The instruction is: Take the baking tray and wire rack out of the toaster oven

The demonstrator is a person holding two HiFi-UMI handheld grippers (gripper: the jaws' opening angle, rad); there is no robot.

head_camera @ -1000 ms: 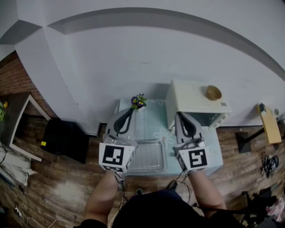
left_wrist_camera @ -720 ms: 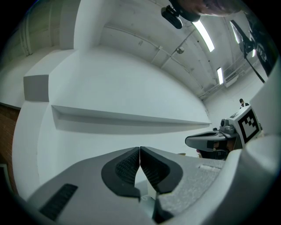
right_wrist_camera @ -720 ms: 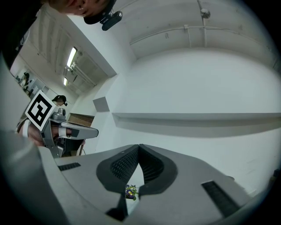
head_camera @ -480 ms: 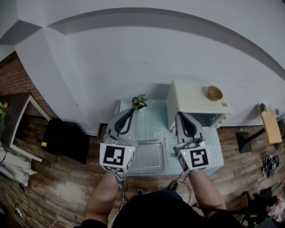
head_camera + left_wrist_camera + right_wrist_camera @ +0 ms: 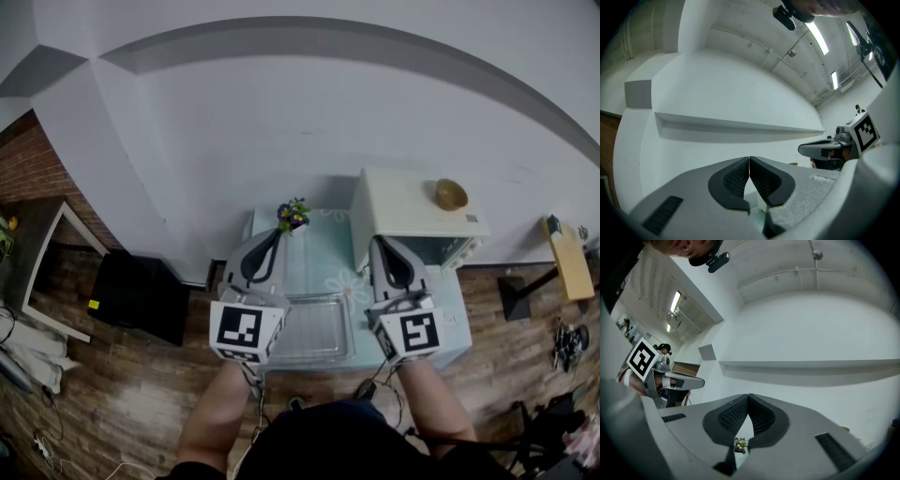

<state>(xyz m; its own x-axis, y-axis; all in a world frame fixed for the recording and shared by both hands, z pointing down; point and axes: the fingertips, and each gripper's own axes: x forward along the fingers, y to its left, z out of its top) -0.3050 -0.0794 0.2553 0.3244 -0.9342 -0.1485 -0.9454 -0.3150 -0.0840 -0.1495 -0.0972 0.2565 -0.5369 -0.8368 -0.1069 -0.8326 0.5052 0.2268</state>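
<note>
Nothing is seen to have shifted since the earlier frames: both grippers are held in the same places, and the things on the table lie as they did.

A white wall fills the upper part of the head view, and a wood-plank floor is seen below it. A pale glass-topped table is set against the wall. A cream toaster oven is stood on the far right corner of the tabletop. The baking tray is laid flat on the tabletop by the near edge, outside the toaster oven and to its left; seen from above, it lies between the two grippers.

The left gripper is held over the left part of the tabletop and pointed toward the wall. In the left gripper view its jaws are pressed together at the tips, with nothing gripped. The right gripper is held beside it, in front of the toaster oven's left end. Its jaws are likewise closed tip to tip on nothing.

A small bunch of purple and yellow flowers is stood at the far edge of the tabletop, near the left gripper's tip. A wooden bowl is rested on top of the toaster oven, toward its right end.
</note>
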